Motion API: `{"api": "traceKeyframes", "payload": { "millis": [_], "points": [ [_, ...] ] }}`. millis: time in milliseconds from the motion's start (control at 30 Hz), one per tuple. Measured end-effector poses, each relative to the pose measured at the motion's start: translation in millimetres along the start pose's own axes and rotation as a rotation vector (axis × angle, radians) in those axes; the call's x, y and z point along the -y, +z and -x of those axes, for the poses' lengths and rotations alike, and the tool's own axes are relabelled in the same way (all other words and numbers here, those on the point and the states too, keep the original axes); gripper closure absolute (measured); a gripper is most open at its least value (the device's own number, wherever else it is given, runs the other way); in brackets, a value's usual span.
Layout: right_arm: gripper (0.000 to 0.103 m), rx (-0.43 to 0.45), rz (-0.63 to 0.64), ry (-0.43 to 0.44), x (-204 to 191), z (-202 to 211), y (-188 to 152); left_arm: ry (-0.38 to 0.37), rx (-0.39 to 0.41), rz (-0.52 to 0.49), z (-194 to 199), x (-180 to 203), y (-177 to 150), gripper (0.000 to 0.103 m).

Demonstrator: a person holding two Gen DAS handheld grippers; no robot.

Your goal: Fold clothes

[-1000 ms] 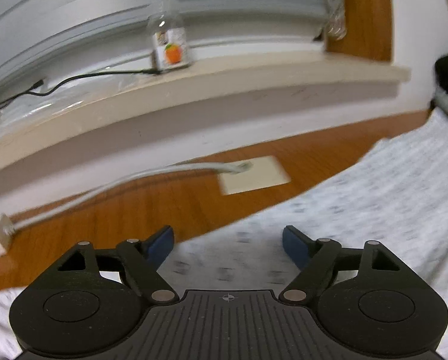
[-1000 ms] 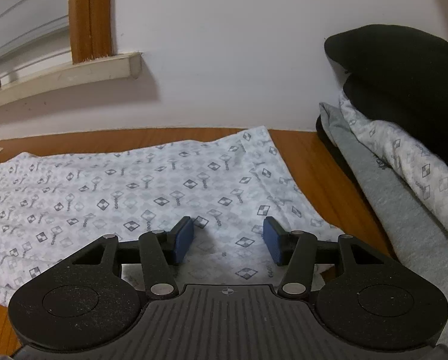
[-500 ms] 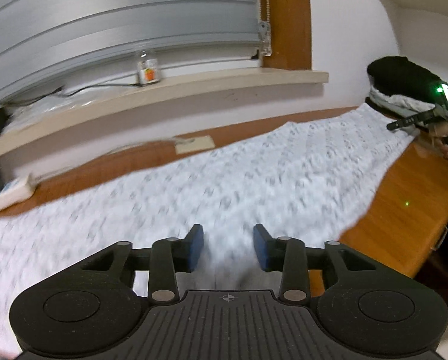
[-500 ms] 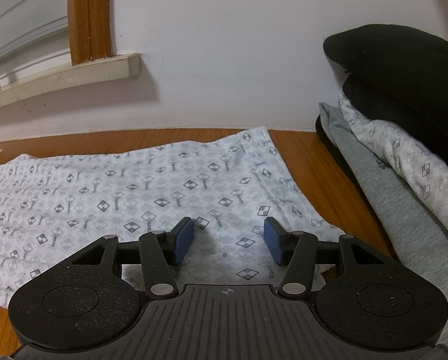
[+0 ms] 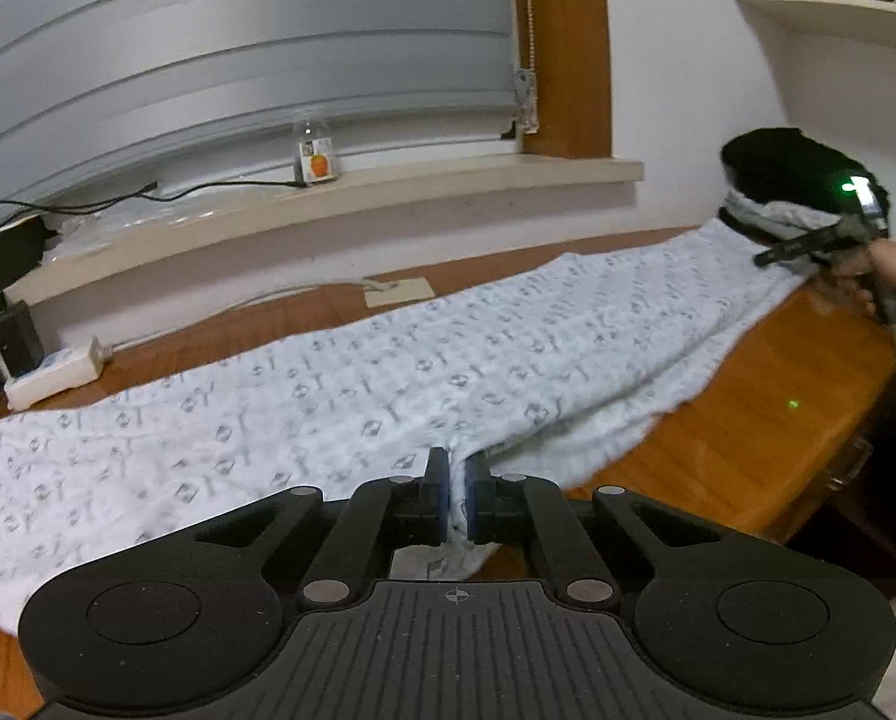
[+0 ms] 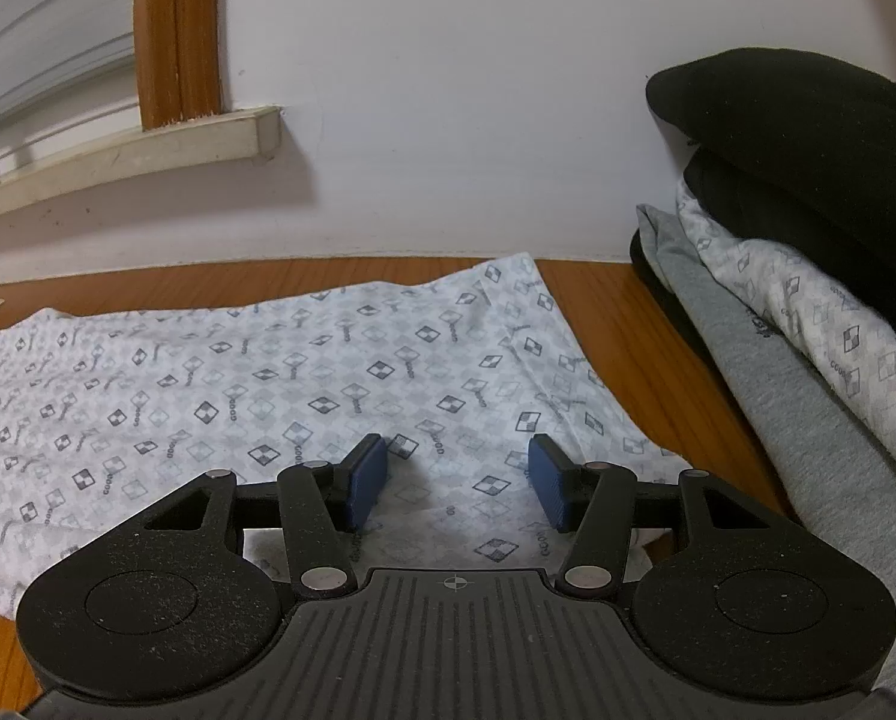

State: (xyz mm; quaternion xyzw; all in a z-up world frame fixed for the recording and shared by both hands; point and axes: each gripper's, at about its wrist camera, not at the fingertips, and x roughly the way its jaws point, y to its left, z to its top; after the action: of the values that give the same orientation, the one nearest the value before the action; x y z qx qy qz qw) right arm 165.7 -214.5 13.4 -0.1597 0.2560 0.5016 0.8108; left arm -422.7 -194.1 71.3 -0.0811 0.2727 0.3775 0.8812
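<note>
Left wrist view: patterned garment [image 5: 387, 384] spread lengthwise across wooden table [image 5: 766, 420], near edge now pinched between pads of left hand-held gripper [image 5: 457, 501], which stood wide apart a second ago; fold likely ready to start. Right hand-held gripper [image 6: 457, 483] unchanged, half apart, angled down over the far corner, gripping nothing.

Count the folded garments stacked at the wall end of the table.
4 visible: a bulky black garment on top, a white patterned one under it, a grey one beneath, and a black edge at the bottom. More may be hidden.
</note>
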Motion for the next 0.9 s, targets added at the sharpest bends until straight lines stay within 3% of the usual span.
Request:
{"api": "traceKeyframes", "payload": {
  "millis": [133,333,400,433,467,600,633,700,800,867,900],
  "points": [
    [0.05,0.0,-0.001,-0.001,0,1,0,-0.026,-0.061,-0.011,1,2,-11,0.096],
    [0.05,0.001,0.005,-0.008,-1,1,0,-0.01,-0.015,-0.007,14,3,-1,0.092],
    [0.05,0.002,0.005,-0.006,-1,1,0,-0.007,0.004,-0.017,18,5,5,0.083],
    [0.05,0.003,0.004,-0.006,-1,1,0,-0.002,0.012,-0.027,18,6,8,0.065],
    [0.05,0.004,0.002,0.001,0,2,0,0.003,0.02,-0.036,15,6,12,0.055],
    [0.046,0.05,-0.02,0.012,5,15,-3,-0.02,0.04,-0.029,-9,-2,33,0.054],
    [0.049,0.082,-0.058,0.001,11,26,-4,-0.028,0.041,-0.022,-18,-4,39,0.05],
    [0.096,0.086,-0.12,0.036,24,41,-7,-0.043,0.04,-0.011,-37,-7,53,0.049],
    [0.094,0.072,-0.138,0.026,36,58,-11,-0.111,0.038,-0.001,-64,-6,73,0.055],
    [0.094,0.062,-0.168,0.022,46,65,-16,-0.144,0.05,-0.019,-78,1,86,0.071],
    [0.093,0.058,-0.188,0.012,50,68,-18,-0.159,0.052,-0.025,-86,5,91,0.075]
  ]
}}
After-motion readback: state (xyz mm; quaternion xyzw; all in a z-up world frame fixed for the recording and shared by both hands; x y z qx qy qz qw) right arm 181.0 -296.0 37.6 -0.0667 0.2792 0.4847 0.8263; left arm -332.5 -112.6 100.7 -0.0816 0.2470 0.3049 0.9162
